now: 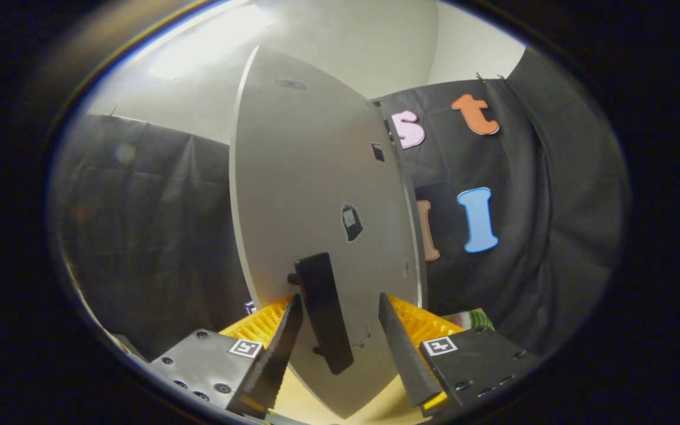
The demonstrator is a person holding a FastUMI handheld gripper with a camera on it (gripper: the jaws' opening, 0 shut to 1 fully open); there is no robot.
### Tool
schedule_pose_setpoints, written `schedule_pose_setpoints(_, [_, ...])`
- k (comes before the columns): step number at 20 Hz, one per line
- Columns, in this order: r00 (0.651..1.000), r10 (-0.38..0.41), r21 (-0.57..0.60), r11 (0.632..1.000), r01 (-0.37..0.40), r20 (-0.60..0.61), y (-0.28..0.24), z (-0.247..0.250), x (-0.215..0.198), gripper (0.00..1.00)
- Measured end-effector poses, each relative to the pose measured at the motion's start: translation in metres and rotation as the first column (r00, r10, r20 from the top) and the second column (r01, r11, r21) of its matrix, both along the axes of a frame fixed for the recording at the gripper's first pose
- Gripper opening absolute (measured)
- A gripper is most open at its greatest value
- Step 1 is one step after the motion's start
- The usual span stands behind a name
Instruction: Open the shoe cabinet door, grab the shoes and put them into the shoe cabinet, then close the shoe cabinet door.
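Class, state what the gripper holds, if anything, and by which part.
Nothing is clamped: the gripper is open, fingers straddling the black bar handle of the grey cabinet door; contact cannot be told.

The tool is standing open — its fingers are flanking the handle of the shoe cabinet door, untouching.

One cabinet door, one door handle, two gripper fingers, perhaps one shoe
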State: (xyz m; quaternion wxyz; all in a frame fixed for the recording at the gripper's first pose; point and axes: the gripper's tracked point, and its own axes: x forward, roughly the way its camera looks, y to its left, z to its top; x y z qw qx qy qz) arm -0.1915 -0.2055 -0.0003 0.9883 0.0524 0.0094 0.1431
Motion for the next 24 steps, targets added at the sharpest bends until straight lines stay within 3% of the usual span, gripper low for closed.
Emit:
schedule_pose_setpoints(7, [0.998,0.055,0.011,0.998,-0.055,-0.010,0.037,-0.004,0.022,0.83])
schedule_pose_setpoints(9, [0.999,0.049,-0.001,0.999,-0.049,-0.011,0.045,-0.005,0.028,0.83])
schedule_pose_setpoints(14, [0.998,0.044,0.010,0.999,-0.043,-0.035,0.072,-0.011,0.049,0.98])
schedule_pose_setpoints(19, [0.999,0.032,-0.019,0.999,-0.033,-0.028,0.101,-0.014,0.070,0.98])
schedule_pose_setpoints(24, [0.998,0.030,0.037,0.999,-0.027,-0.060,0.126,-0.022,0.097,0.98])
